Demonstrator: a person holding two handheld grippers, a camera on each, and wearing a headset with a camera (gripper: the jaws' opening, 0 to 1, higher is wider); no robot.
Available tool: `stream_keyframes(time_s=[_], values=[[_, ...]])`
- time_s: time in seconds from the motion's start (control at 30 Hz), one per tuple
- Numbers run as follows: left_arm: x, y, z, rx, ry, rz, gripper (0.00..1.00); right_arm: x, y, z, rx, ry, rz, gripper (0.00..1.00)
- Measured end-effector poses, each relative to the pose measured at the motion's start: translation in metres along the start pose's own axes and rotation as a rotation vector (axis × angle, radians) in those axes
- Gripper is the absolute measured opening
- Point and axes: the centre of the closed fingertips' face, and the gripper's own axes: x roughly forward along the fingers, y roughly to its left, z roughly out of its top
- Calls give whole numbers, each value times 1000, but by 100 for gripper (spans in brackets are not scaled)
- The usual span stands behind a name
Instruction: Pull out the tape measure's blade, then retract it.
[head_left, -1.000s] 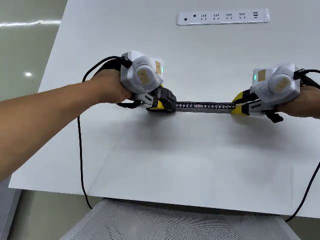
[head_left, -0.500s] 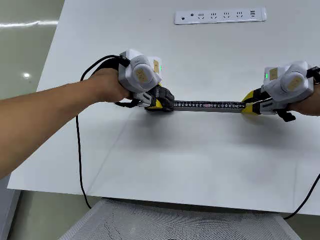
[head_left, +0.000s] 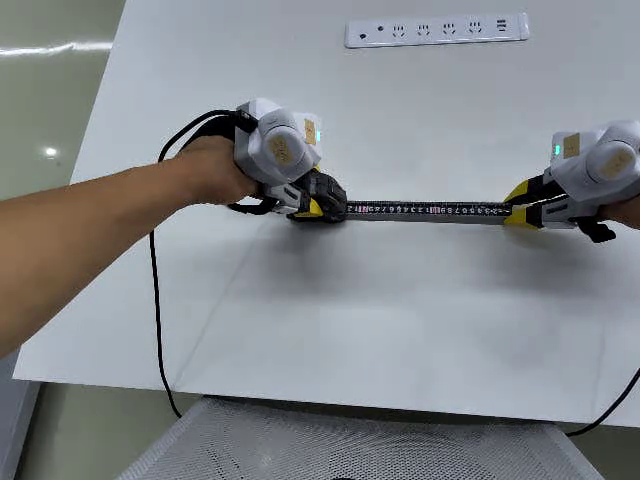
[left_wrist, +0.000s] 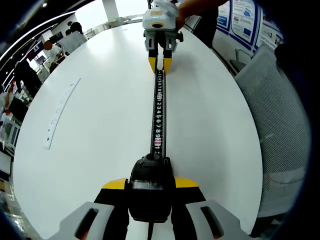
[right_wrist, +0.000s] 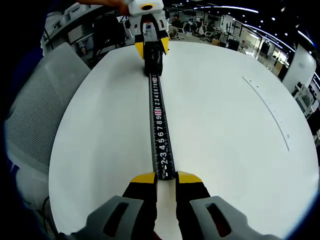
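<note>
A white desk (head_left: 400, 320) carries everything, and the tape measure's case (head_left: 322, 197) sits on it left of the middle. That case serves as the reference for every place below.

On the near side of the case, past the desk's front edge, shows the grey mesh chair (head_left: 350, 445). On the far side of the case, well apart from it and nearer the desk's back edge, lies a long white power strip (head_left: 437, 30), flat and parallel to the tape. A black cable (head_left: 155, 300) loops from behind the case's holder and drops off the front edge of the desk, to the left of the case.

The left gripper (head_left: 310, 203) has its jaws clamped on the case, one yellow tip on each flank, with the case resting on the desk. The right gripper (head_left: 525, 213) is well to the right of the case, its jaws pinched together on the end of the blade (head_left: 425, 210). The blade runs straight out of the case to that gripper, drawn out, numbers facing up, low over the desk.
</note>
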Motion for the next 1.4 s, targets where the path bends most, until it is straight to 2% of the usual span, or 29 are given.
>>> stream_keyframes(time_s=[0.13,0.5,0.83,1.07,1.4], values=[[0,0,0,1,1,-1,29,-2,-3,-3,3,4,-5,9],[0,0,2,3,2,0,29,0,-4,-1,2,10,3,10],[0,0,1,6,9,6,30,1,-4,-1,-50,40,25,11],[0,-1,1,22,13,22,31,1,-1,-1,-78,46,12,13],[0,0,0,29,9,53,31,3,-1,1,-75,72,-7,14]])
